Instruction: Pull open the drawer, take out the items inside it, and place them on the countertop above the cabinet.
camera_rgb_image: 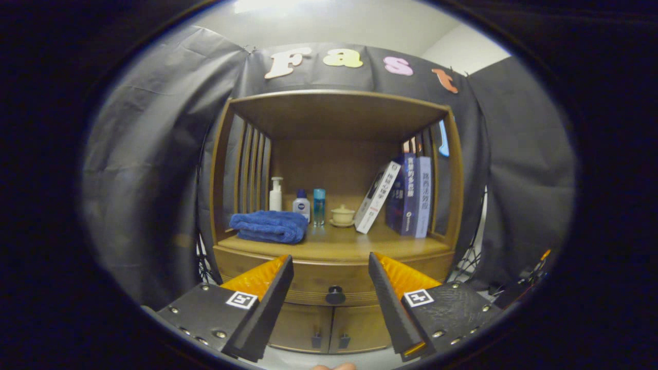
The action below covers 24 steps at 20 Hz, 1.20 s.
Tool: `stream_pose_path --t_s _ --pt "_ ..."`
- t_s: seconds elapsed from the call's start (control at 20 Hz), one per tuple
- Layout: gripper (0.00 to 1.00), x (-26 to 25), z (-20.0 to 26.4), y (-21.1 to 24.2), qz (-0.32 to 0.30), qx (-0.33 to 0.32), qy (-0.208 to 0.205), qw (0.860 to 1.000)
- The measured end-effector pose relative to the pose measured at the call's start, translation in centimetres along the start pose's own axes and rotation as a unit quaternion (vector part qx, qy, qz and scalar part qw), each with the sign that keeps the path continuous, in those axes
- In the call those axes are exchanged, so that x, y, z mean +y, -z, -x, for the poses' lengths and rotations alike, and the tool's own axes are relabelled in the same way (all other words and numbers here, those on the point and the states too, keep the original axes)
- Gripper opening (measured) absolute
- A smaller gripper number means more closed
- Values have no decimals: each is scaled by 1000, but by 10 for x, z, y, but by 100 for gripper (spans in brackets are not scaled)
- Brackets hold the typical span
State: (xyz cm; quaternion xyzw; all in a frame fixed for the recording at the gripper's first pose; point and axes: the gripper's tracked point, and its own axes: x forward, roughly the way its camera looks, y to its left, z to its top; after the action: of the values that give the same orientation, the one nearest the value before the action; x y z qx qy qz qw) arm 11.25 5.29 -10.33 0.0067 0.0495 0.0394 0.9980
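Gripper: the gripper [331, 267] is hanging in front of the cabinet with its fingers [267, 303] standing wide apart, gripping nothing.
Knob: the dark round knob [335, 295] is showing in the gap between the fingers, at 6 o'clock from the fingertips and beyond them, untouched.
Drawer: the drawer [313, 282] is sitting closed under the countertop, its front flush with the cabinet [218, 205].
Lower doors: two small doors [329, 329] are sitting at 6 o'clock below the drawer, shut.
Countertop: the countertop [339, 244] is lying at 12 o'clock above the knob.
On it: a folded blue towel [268, 226] is lying at 10 o'clock from the knob; three bottles [300, 204] and a lidded cup [342, 215] are standing behind; books [406, 198] are leaning at 1 o'clock.
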Motion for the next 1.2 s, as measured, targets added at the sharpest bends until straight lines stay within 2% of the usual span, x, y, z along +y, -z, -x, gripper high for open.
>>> stream_pose_path --t_s 0.3,0.45,0.6,0.7,0.8,0.85,0.95,1.05,1.1,1.2 --pt "89 -4 -66 83 -33 79 2 996" --pt "87 -17 -87 110 -36 105 20 994" --pt "85 -19 -100 124 -37 121 16 992" --pt "62 -24 -106 130 -29 132 20 991" --pt "56 -22 -108 139 -29 144 18 989" --pt "52 -18 -115 142 -37 142 5 989" --pt "44 -20 -112 139 -30 144 12 989" --pt "43 -20 -113 138 -41 140 15 989" --pt "38 -20 -112 139 -45 142 17 989" --pt "38 -20 -110 139 -38 149 17 988"
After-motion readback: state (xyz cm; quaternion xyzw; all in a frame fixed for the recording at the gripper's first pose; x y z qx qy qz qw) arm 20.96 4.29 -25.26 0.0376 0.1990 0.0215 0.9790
